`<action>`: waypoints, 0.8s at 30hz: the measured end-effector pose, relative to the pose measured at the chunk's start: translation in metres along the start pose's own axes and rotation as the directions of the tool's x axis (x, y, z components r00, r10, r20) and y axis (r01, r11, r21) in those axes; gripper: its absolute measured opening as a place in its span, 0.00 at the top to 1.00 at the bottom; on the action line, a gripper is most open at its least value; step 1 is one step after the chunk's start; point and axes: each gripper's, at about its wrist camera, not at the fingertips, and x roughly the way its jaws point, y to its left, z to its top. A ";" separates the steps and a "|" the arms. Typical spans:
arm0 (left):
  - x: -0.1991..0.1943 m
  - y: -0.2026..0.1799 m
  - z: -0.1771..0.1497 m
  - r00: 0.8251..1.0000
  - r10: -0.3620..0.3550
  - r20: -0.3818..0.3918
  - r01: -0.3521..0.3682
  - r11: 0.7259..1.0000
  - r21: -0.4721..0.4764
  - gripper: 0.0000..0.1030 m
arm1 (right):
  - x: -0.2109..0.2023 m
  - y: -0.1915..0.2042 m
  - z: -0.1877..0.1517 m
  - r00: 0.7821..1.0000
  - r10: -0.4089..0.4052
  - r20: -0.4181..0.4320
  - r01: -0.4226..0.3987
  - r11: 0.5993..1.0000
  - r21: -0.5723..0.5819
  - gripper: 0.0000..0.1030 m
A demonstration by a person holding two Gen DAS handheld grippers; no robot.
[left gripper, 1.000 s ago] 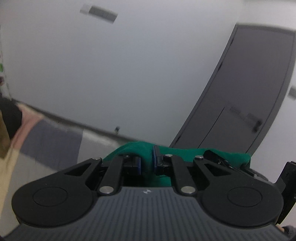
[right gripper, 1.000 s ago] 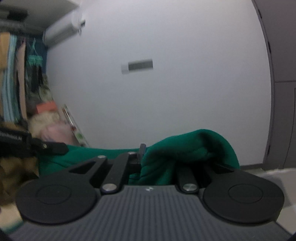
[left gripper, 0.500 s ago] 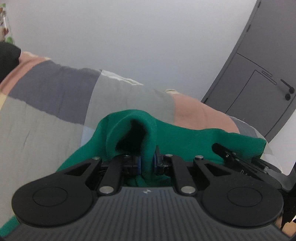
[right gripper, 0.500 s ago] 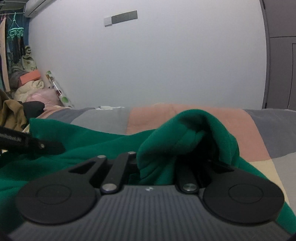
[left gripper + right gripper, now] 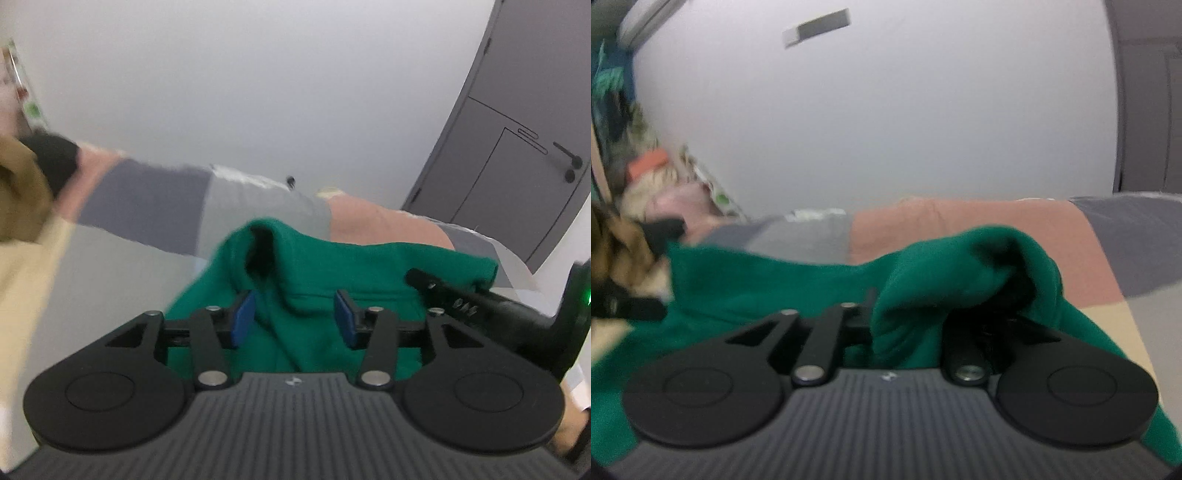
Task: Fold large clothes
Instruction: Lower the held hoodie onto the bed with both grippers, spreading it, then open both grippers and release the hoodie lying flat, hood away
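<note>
Our green garment (image 5: 369, 269) lies bunched on the patchwork bed (image 5: 147, 199). The left gripper (image 5: 293, 317) is opening, pads clear of the fold between them; the right gripper (image 5: 905, 325) is opening too, cloth hiding its pads. It looks soft and floppy, so we'd pinch hems or corners.

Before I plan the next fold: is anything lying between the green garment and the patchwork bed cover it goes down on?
Nothing visible: the green garment lies straight on the patchwork bed cover. The brown clothes lie off to the side.

My green garment (image 5: 354, 266) plain; bedcover (image 5: 147, 206) under it patchwork grey, pink, cream; my pads (image 5: 242, 319) blue; door (image 5: 517, 140) grey.
</note>
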 end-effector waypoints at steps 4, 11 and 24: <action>-0.067 -0.008 -0.005 0.999 -0.001 0.054 0.002 1.000 -0.024 0.48 | -0.052 0.010 0.008 1.000 -0.009 0.012 0.008 1.000 0.027 0.53; -0.192 -0.044 -0.036 0.988 0.021 0.155 -0.031 0.998 0.063 0.47 | -0.165 0.029 0.008 0.996 0.010 0.085 -0.012 1.000 0.021 0.53; -0.299 -0.069 -0.159 0.992 -0.016 0.124 0.003 0.995 0.099 0.46 | -0.350 0.078 -0.041 0.993 0.060 0.102 -0.055 0.997 -0.052 0.53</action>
